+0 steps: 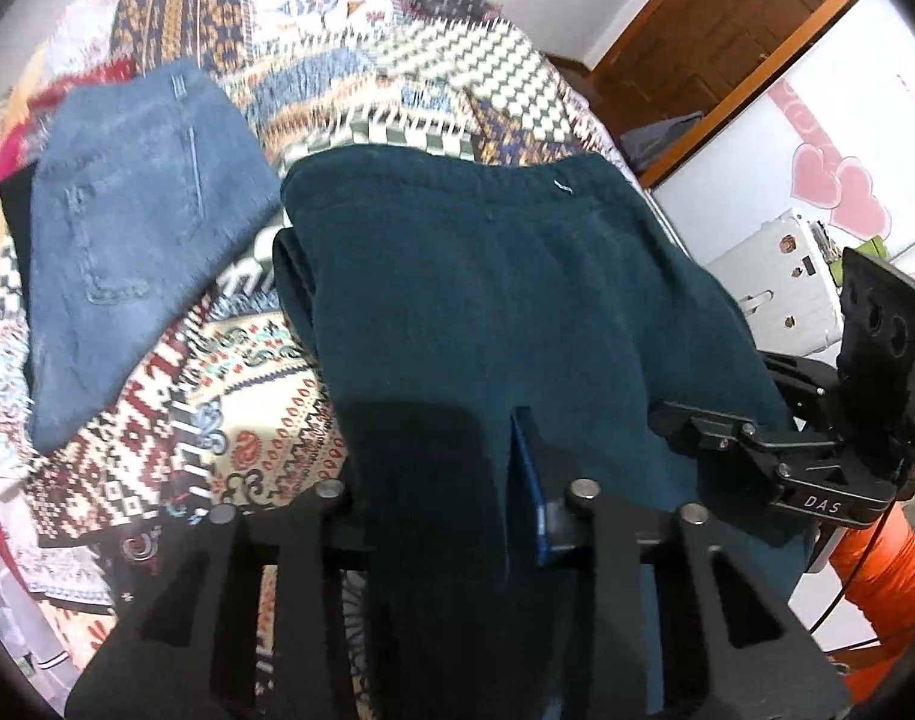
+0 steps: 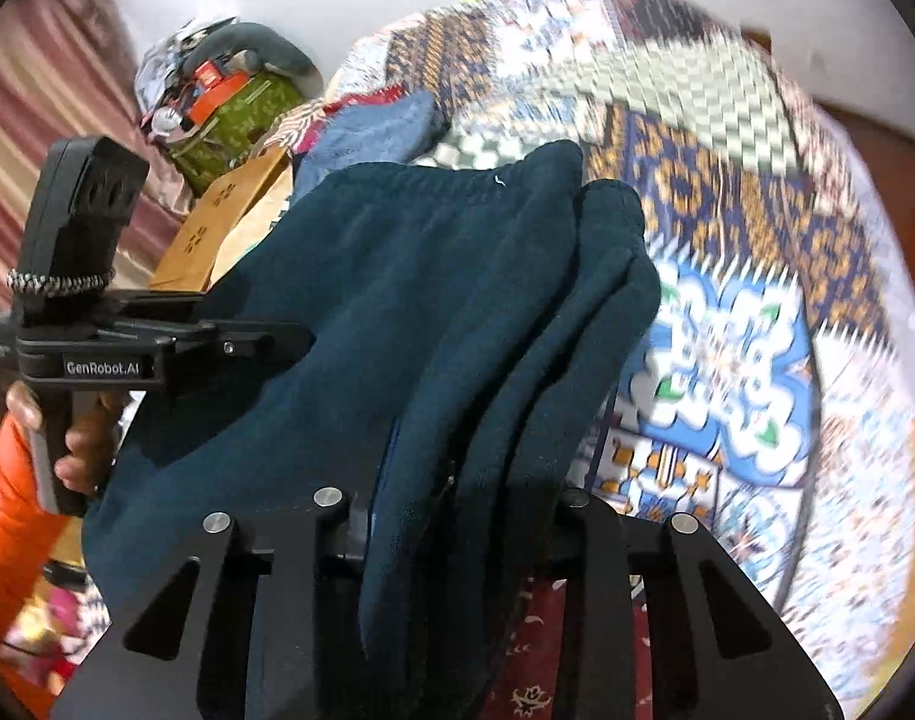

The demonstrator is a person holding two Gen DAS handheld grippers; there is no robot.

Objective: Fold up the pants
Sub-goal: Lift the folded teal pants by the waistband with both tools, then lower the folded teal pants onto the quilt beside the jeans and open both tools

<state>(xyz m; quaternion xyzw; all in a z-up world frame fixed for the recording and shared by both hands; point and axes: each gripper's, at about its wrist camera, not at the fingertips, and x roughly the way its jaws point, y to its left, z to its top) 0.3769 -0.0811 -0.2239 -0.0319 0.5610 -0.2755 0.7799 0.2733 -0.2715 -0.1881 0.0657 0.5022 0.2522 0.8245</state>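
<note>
Pointing steeply down at the bed, my left tongs (image 1: 520, 498) and right tongs (image 2: 451, 501) each pinch the near edge of the dark teal pants (image 1: 505, 300). One bare hand (image 2: 82, 450) with an orange sleeve (image 2: 7, 516) grips the left handle. Counted: two tongs, one teal pair lying folded on the patterned bedspread (image 1: 259, 420), one folded pair of blue jeans (image 1: 133, 228) just beside it to the left. One green bag (image 2: 235, 120) past the bed holds assorted clutter I cannot identify.
</note>
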